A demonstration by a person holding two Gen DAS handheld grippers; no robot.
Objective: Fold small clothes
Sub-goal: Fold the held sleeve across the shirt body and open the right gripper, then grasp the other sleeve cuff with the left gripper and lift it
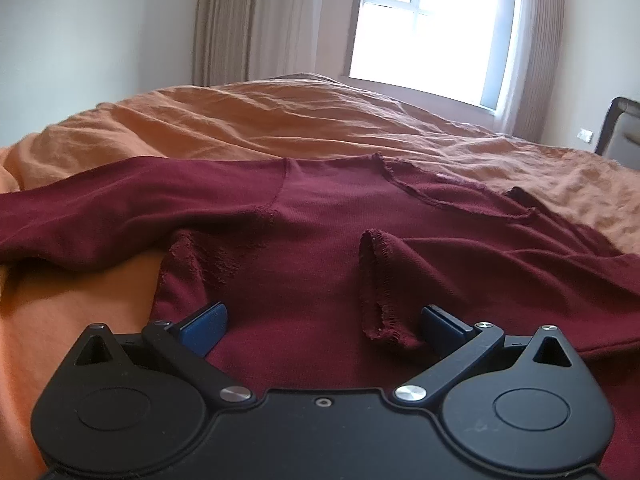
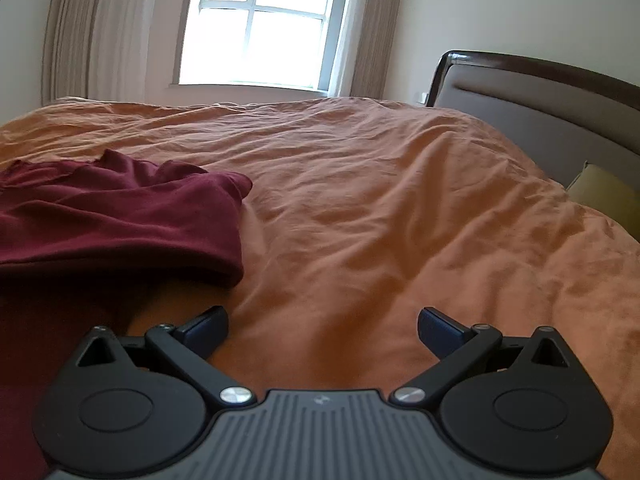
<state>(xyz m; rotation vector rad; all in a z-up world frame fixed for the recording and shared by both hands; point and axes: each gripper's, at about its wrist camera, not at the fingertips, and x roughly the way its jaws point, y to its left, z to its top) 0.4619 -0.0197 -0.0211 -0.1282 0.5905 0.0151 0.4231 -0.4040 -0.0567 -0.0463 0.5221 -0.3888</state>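
Orange bedding (image 2: 360,208) covers the whole working surface, rumpled into shallow ridges, with a bright window (image 2: 256,28) and pale curtains along the top of both views and a dark padded headboard (image 2: 540,92) at the upper right of the right wrist view.

Across the middle of the left wrist view lies the maroon long-sleeved top (image 1: 320,232), spread wide, probably so that its parts can be found and folded in turn. One sleeve (image 1: 80,216) runs out to the left edge of the frame. A cuff with rough stitching (image 1: 376,284) lies doubled back over the body near the lower centre.

Low over the garment's near edge, at the bottom of its frame, the left gripper (image 1: 320,326) has its jaws spread wide and empty, the blue pads straddling the cloth, seemingly ready to pinch the hem or that cuff.

Equally wide and holding nothing, the right gripper (image 2: 322,330) hovers over bare bedding at the bottom of its view; the top's bunched right side shows only at the left of that frame. My guess is that it waits to take that side.

Creases in the bedding and the turned-back cuff may hinder a flat fold. A yellowish pillow (image 2: 604,196) peeks in at the right edge, well apart.
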